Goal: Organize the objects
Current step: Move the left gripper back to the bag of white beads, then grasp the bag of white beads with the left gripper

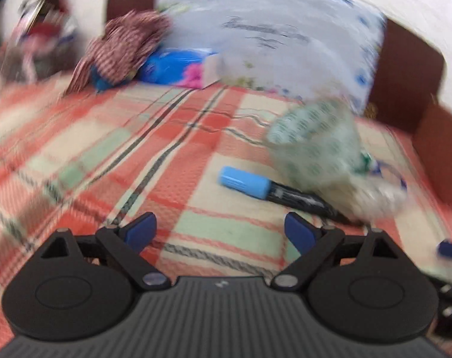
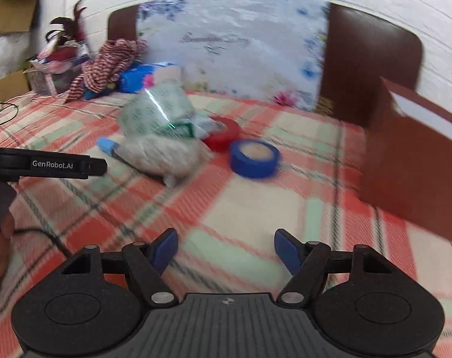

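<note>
In the left wrist view, the left hand-held gripper (image 1: 220, 229) hangs over a bed with a woven plaid blanket (image 1: 106, 155) in red, cream and mint; its blue-tipped fingers are spread wide with nothing between them. Ahead to the right lies a cylindrical marker (image 1: 273, 191) with a black barrel and a light blue cap, its far end tucked under a crinkled clear plastic bag (image 1: 318, 146) with green print. A striped cloth (image 1: 121, 47) is bunched near a floral pillow (image 1: 270, 38). In the right wrist view, the right hand-held gripper (image 2: 226, 247) is likewise spread wide and empty above the blanket. Beyond it sit a blue tape roll (image 2: 254, 158) and, just behind, a red tape roll (image 2: 223, 132) touching the bag. A brown box (image 2: 410, 161) with flat stiff walls stands at right.
</note>
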`<action>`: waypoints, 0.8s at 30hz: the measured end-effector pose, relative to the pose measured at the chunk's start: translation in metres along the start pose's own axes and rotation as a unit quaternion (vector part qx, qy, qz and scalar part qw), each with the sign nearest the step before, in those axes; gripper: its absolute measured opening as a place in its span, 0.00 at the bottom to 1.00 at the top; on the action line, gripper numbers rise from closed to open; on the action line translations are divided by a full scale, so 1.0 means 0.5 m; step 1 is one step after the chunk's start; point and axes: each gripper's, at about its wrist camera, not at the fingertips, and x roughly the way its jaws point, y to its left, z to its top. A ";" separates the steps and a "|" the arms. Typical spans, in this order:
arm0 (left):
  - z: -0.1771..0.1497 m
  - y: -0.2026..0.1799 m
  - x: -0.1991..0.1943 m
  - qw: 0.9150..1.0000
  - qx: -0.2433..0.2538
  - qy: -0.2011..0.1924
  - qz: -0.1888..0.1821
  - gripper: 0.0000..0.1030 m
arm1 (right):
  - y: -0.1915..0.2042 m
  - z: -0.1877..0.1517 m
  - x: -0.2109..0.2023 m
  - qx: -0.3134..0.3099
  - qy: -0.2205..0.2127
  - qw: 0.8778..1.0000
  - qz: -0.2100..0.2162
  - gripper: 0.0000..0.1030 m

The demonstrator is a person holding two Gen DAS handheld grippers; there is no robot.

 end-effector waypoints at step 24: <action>-0.006 -0.052 0.012 0.998 0.054 0.015 0.017 0.93 | -0.066 -0.116 -0.144 0.002 0.006 0.996 -0.090 0.62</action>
